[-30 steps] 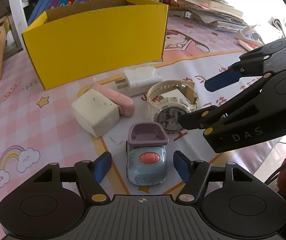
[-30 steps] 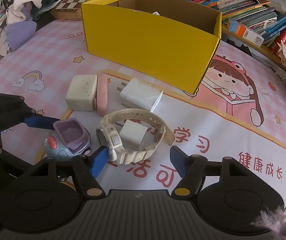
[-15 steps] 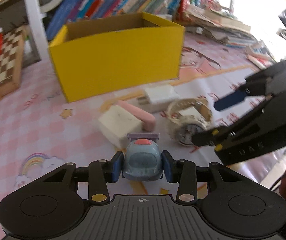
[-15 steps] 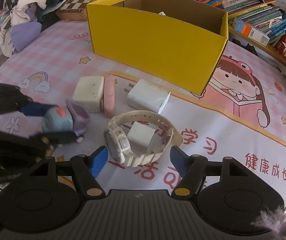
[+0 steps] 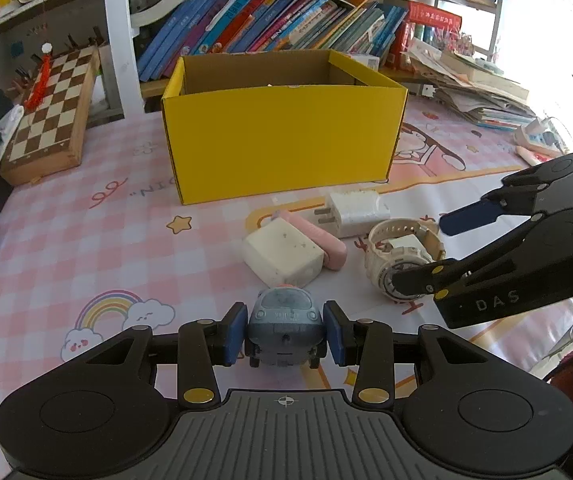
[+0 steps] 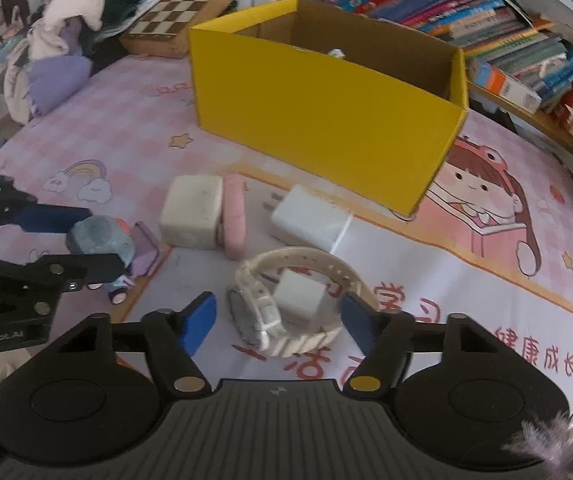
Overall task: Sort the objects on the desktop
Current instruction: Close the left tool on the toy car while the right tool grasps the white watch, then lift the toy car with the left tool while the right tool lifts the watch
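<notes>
Now left tongs clamp the toy car; right tongs closing around the watch.

Chessboard (closed) beside shelved books.

Left gripper fingers clamped; right gripper fingers closing.

One yellow box, one toy car, one watch — two erasers, two chargers
</notes>
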A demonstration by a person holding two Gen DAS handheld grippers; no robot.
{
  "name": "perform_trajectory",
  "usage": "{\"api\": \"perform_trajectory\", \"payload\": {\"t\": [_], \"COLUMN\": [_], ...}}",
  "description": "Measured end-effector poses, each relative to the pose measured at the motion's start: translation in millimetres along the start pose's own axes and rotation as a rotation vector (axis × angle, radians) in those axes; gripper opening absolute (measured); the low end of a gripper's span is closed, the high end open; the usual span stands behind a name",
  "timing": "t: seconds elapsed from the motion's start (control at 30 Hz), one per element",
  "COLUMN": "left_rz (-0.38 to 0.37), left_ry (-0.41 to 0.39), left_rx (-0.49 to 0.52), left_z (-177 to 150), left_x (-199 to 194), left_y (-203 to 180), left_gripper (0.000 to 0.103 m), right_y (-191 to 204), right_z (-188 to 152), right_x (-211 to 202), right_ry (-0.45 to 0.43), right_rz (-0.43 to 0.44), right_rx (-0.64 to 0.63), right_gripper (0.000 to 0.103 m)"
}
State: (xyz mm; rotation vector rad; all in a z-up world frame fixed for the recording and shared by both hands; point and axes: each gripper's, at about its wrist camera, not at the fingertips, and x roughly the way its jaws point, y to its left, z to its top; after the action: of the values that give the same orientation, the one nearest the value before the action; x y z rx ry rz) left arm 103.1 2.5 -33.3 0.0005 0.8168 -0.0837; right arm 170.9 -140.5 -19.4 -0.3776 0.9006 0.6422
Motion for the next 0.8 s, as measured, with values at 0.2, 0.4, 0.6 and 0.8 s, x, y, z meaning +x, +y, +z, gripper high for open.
{"api": "perform_trajectory", "payload": {"t": [0.2, 0.4, 0.6, 0.8], "left_rz": [-0.008, -0.010, -0.010, -0.028], "left_ry": [0.000, 0.020, 0.046, 0.121], "left_rx": [0.005, 0.029, 0.025, -0.008], "left_z": [-1, -2, -6, -14], "left_x": [0, 2, 5, 18], "left_y": [1, -1, 2, 8], "left_gripper": [0.040, 0.039, 0.039, 0.039], "right_y": [2, 15, 16, 15], "right_z": [1, 2, 2, 2], "right_x": [8, 15, 27, 29], "right_ry": [0.042, 0.100, 0.139, 0.132], "right_rz": [0.041, 0.092, 0.116, 0.114], "right_rx": [-0.008, -0.067, -0.047, -0.021], "right_gripper": [0.034, 0.029, 0.019, 0.018]}}
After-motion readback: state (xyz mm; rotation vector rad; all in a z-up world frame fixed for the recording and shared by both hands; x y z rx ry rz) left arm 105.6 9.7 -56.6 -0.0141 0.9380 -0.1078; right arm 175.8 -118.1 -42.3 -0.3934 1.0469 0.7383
